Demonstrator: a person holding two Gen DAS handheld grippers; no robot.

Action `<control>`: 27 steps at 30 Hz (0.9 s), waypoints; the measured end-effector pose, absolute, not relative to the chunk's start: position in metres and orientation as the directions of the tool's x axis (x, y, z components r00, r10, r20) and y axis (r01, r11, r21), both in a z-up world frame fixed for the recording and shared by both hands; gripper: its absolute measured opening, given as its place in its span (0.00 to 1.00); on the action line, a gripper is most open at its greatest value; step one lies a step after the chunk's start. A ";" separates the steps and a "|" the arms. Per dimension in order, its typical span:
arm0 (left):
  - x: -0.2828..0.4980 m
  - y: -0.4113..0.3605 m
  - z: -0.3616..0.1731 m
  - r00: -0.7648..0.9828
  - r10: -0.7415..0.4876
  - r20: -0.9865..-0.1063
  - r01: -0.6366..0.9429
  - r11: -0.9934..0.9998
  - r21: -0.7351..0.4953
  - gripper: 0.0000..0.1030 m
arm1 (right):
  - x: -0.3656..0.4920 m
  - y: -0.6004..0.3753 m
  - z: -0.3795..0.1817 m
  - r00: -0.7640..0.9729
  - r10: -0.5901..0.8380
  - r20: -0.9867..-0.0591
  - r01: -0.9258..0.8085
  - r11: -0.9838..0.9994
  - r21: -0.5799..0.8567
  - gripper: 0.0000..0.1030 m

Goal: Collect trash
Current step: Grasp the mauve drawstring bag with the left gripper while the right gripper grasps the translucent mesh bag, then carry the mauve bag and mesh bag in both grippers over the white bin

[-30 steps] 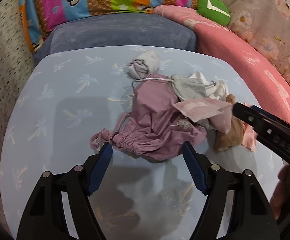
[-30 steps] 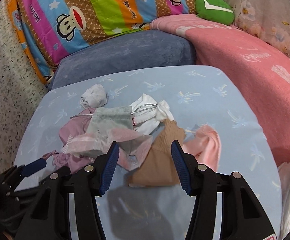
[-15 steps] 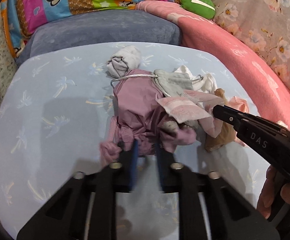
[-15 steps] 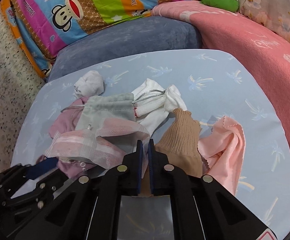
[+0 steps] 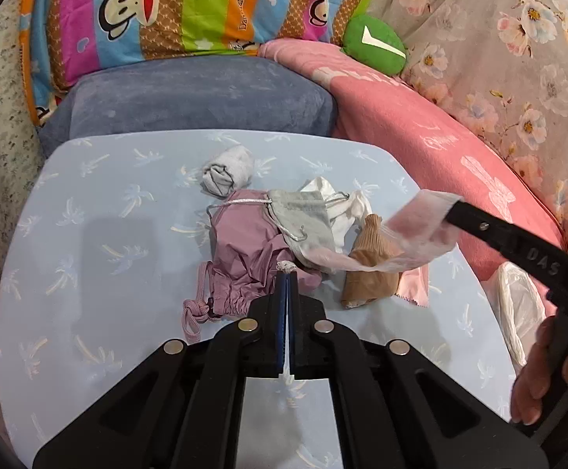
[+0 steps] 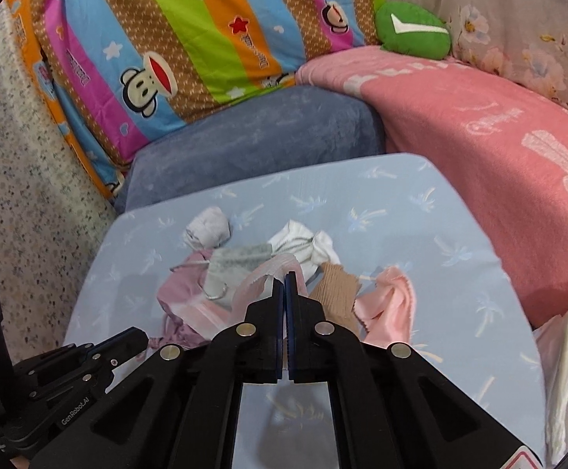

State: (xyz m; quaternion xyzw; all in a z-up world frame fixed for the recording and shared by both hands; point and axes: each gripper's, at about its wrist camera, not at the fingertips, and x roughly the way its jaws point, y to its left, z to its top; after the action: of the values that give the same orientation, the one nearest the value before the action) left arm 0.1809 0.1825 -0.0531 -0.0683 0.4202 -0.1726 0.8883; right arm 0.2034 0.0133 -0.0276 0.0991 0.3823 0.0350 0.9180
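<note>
A pile of small items lies on the light-blue table (image 5: 100,258). My right gripper (image 6: 285,273) is shut on a translucent pink-white plastic wrapper (image 5: 413,230), which also shows in the right wrist view (image 6: 260,277); the wrapper is lifted above the pile. My left gripper (image 5: 286,271) is shut, its tips on a fold of the mauve drawstring pouch (image 5: 240,250). Beside the pouch lie a grey drawstring pouch (image 5: 303,219), a white sock (image 5: 346,207), a tan ribbed cloth (image 5: 370,269), a pink cloth (image 6: 389,305) and a rolled grey sock (image 5: 227,170).
A white plastic bag (image 5: 518,305) hangs off the table's right edge. A blue-grey cushion (image 5: 190,97) sits behind the table, a pink blanket (image 5: 440,148) to the right, and a striped monkey pillow (image 5: 166,8) and green cushion (image 5: 373,45) behind.
Both grippers went from open to shut. The right one took hold of the wrapper and lifted it up and to the right; the left one closed on the mauve pouch.
</note>
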 end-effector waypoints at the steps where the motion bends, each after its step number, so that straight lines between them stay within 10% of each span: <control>1: 0.181 0.180 -0.054 0.584 -0.358 -0.729 0.245 0.933 -0.262 0.01 | 0.202 0.012 -0.024 0.709 0.138 -0.691 0.013 0.978 0.208 0.02; 4: 0.184 0.173 -0.063 0.548 -0.355 -0.758 0.251 0.934 -0.256 0.11 | 0.191 0.005 -0.012 0.721 0.137 -0.679 0.015 0.977 0.214 0.02; 8: 0.179 0.161 -0.072 0.581 -0.300 -0.757 0.251 0.950 -0.185 0.58 | 0.179 -0.004 -0.001 0.730 0.134 -0.670 0.023 0.975 0.220 0.02; 15: 0.201 0.146 -0.088 0.583 -0.241 -0.776 0.245 0.963 -0.114 0.55 | 0.167 -0.017 0.001 0.736 0.144 -0.662 0.035 0.968 0.249 0.02; 20: 0.209 0.153 -0.093 0.541 -0.273 -0.796 0.232 0.958 -0.171 0.05 | 0.163 -0.020 -0.001 0.735 0.146 -0.662 0.043 0.965 0.260 0.02; 27: 0.187 0.160 -0.063 0.584 -0.300 -0.754 0.222 0.953 -0.207 0.01 | 0.153 -0.024 0.003 0.745 0.159 -0.648 0.040 0.958 0.282 0.02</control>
State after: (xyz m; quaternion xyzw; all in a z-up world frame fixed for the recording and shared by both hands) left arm 0.1871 0.1598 -0.0627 -0.0452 0.4318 -0.1470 0.8888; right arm 0.1526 -0.0245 0.0029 0.1404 0.3557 0.0322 0.9234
